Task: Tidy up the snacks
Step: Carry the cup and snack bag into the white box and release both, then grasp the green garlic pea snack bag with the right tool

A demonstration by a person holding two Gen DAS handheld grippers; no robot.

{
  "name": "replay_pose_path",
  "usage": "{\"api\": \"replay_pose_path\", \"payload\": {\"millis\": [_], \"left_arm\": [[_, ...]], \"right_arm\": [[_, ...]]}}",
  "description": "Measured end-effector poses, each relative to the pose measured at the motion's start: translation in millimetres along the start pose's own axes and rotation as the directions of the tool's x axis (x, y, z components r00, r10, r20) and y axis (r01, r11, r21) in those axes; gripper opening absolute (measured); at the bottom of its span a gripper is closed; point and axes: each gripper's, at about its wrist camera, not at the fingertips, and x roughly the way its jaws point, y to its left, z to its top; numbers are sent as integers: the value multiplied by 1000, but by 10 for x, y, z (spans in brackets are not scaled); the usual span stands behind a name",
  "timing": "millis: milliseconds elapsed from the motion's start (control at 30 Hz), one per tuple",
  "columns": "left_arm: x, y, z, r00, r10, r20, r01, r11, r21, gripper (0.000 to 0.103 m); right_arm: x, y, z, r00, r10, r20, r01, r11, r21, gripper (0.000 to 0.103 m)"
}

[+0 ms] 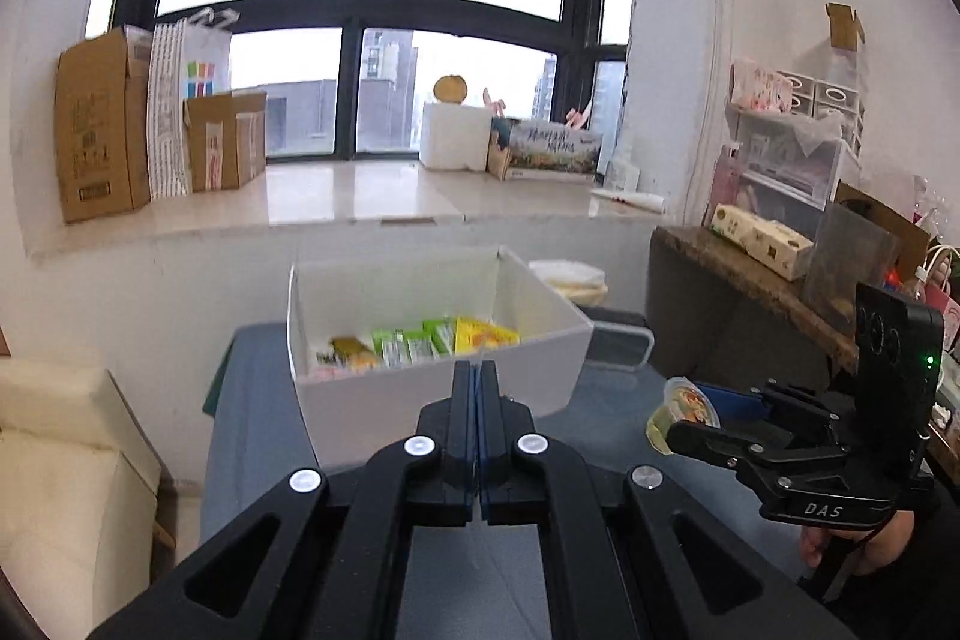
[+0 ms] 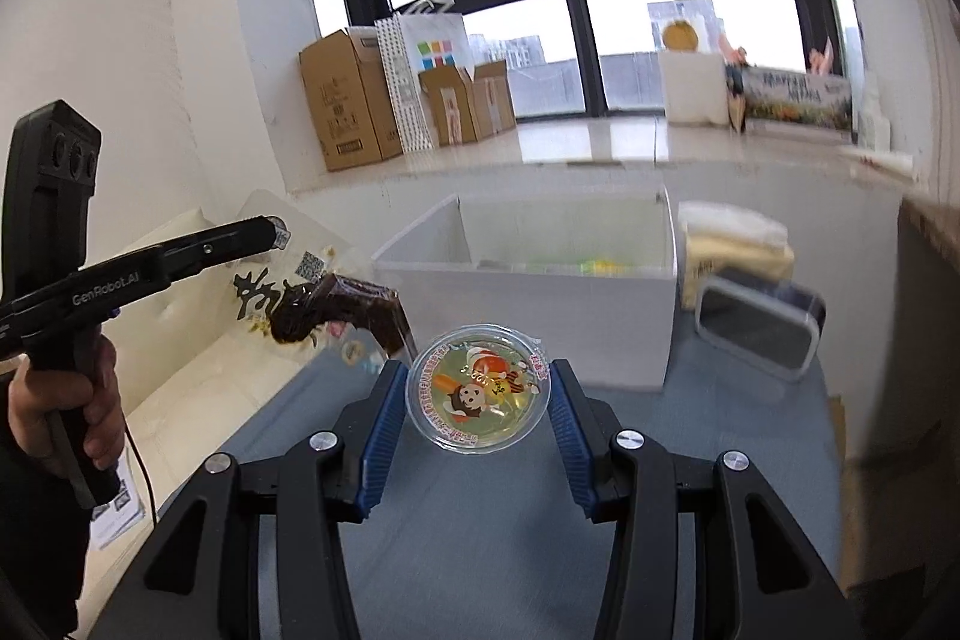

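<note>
- Fingers of left gripper (image 1: 478, 388) pressed together, blue pads meeting; in the right wrist view a clear packet with dark brown contents (image 2: 336, 307) hangs from the tip, so it's pinched on that packet, held in air left of the box.
- Left gripper level, black plastic, pistol grip in person's left hand (image 2: 66, 400).
- White box (image 1: 540, 316), open top, matte rigid walls, sits on grey-blue tablecloth (image 1: 258, 436); green and yellow snack packs (image 1: 438, 337) lie in a row inside.
- Right gripper (image 2: 478, 388) fingers clamped on jelly cup (image 2: 478, 388), ribbed blue pads on both sides of the rim.
- Cup round, clear plastic, yellowish jelly, cartoon foil lid facing camera; held above the cloth just in front of the box.
- Clear-lidded dark container (image 2: 759, 331) right of box.
</note>
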Motion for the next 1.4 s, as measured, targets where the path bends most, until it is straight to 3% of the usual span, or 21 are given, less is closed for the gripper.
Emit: {"api": "replay_pose_path", "payload": {"millis": [133, 467, 600, 733, 1000, 1033, 1067, 1100, 1133, 1400], "left_arm": [[80, -21, 235, 999, 26, 28, -27, 998, 54, 0], [566, 281, 975, 996, 50, 78, -52, 998, 26, 0], [860, 413, 1231, 994, 77, 74, -79, 996, 31, 0], [1186, 538, 1258, 994, 100, 38, -101, 995, 26, 0], [1754, 679, 867, 987, 131, -97, -129, 991, 35, 3], [1786, 688, 843, 985, 134, -110, -131, 991, 34, 17], [1800, 697, 824, 983, 145, -114, -143, 989, 32, 31], [1805, 714, 807, 980, 161, -116, -159, 987, 23, 71], [1792, 729, 807, 981, 157, -112, -157, 988, 11, 103], [1651, 697, 818, 981, 174, -90, -173, 985, 16, 103]], "right_arm": [[92, -15, 303, 1000, -5, 23, 6, 1000, -30, 51], [636, -268, 1126, 999, -1, 45, 3, 999, -42, 51], [902, -403, 1307, 999, -22, 34, 24, 999, -38, 51], [1199, -537, 1381, 999, -41, 3, 41, 998, -37, 51], [1666, -810, 1197, 993, -75, -96, 76, 997, 9, 54], [1698, -850, 1170, 991, -79, -105, 81, 997, 16, 67], [1716, -883, 1149, 991, -80, -110, 83, 996, 23, 92], [1727, -915, 1133, 990, -83, -111, 88, 996, 34, 100], [1717, -943, 1121, 991, -83, -104, 88, 995, 48, 103], [1610, -851, 1060, 993, -54, -105, 58, 998, 32, 103]]}}
